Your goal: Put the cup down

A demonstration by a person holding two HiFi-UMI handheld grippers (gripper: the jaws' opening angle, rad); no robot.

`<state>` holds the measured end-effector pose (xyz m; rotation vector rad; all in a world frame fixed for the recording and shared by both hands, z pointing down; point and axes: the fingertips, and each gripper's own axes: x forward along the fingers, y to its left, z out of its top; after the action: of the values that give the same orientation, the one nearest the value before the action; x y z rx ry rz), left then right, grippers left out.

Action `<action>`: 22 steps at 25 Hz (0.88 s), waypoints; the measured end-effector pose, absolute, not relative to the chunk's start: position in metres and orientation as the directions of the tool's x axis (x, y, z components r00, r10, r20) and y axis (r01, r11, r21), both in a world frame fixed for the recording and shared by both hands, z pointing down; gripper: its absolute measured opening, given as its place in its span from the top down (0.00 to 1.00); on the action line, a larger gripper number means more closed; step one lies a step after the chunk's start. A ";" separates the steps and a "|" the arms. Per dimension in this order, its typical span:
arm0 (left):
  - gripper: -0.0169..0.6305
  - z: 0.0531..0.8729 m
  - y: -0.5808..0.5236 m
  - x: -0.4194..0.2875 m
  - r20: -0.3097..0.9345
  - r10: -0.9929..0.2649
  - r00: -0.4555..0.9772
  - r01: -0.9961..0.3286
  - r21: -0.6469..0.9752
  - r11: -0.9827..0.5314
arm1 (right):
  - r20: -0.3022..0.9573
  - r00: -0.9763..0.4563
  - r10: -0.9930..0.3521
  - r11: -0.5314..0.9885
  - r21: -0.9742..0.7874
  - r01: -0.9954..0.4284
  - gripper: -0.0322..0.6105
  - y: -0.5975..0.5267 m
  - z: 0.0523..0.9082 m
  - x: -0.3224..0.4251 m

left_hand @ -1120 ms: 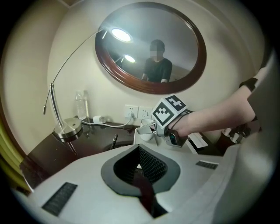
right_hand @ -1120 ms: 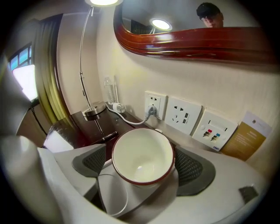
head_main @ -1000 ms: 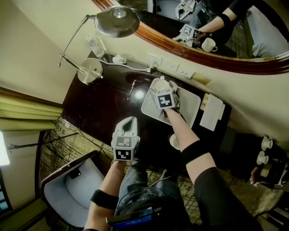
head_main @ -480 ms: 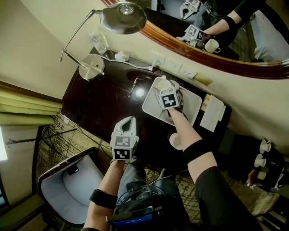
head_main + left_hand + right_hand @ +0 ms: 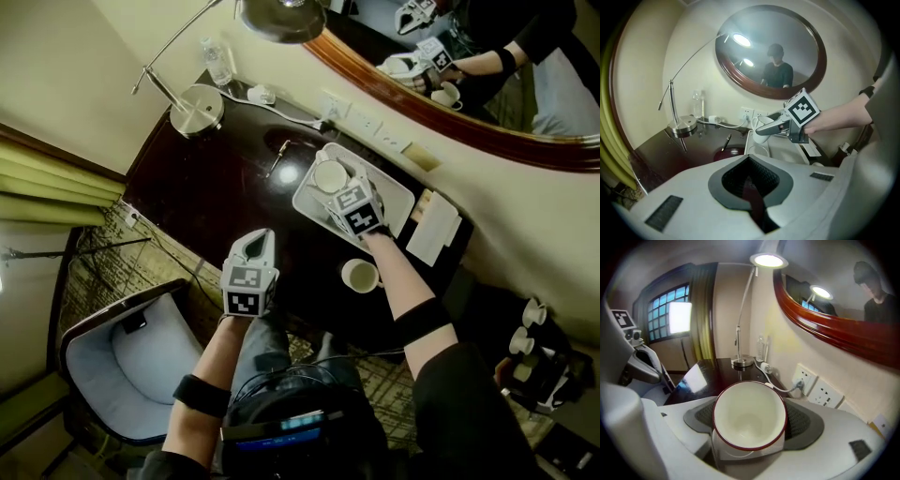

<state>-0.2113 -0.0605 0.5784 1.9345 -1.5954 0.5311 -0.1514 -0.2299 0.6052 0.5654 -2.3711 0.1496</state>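
Note:
A white cup with a red rim (image 5: 749, 416) sits between the jaws of my right gripper (image 5: 750, 427), its mouth turned toward the camera. Those jaws have just closed a little and hold the cup. In the head view the cup (image 5: 330, 175) hangs over the left end of a white tray (image 5: 401, 199), and the left gripper view shows it (image 5: 758, 137) lifted off the tray. My left gripper (image 5: 255, 246) is shut on nothing, over the near edge of the dark desk (image 5: 216, 206).
A second white cup (image 5: 360, 276) stands on the desk near its front edge. A lamp base (image 5: 197, 110), a bottle (image 5: 217, 62), a pen (image 5: 275, 171) and a notepad (image 5: 429, 228) are around the tray. A grey chair (image 5: 122, 361) is at lower left.
My right gripper has risen from the tray with the cup and rolled. The arm has moved off the second cup on the desk. The left gripper has shifted slightly.

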 end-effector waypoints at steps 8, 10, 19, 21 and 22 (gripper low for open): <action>0.99 0.583 -0.021 -0.214 0.638 -0.759 0.131 -0.986 0.165 -0.031 | 0.646 -0.755 -0.110 0.990 0.006 -0.139 0.31 -0.134 0.605 -0.181; 0.99 0.583 -0.014 -0.216 0.638 -0.762 0.108 -0.988 0.156 -0.010 | 0.648 -0.760 -0.049 0.997 -0.013 -0.075 0.31 -0.114 0.612 -0.185; 0.99 0.578 0.016 -0.212 0.652 -0.758 0.027 -0.987 0.139 0.084 | 0.681 -0.720 0.131 0.991 -0.081 0.103 0.31 -0.057 0.643 -0.193; 0.99 0.578 0.022 -0.212 0.655 -0.756 0.008 -0.986 0.130 0.102 | 0.704 -0.695 0.150 0.987 -0.065 0.146 0.31 -0.049 0.653 -0.194; 0.99 0.578 0.025 -0.212 0.653 -0.757 -0.003 -0.986 0.126 0.113 | 0.712 -0.684 0.160 0.984 -0.059 0.169 0.31 -0.045 0.659 -0.194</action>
<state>-0.2120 0.0247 0.5776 1.6935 -1.8098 0.5027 -0.1940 -0.0454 0.6589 -0.2281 -2.3345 -0.0147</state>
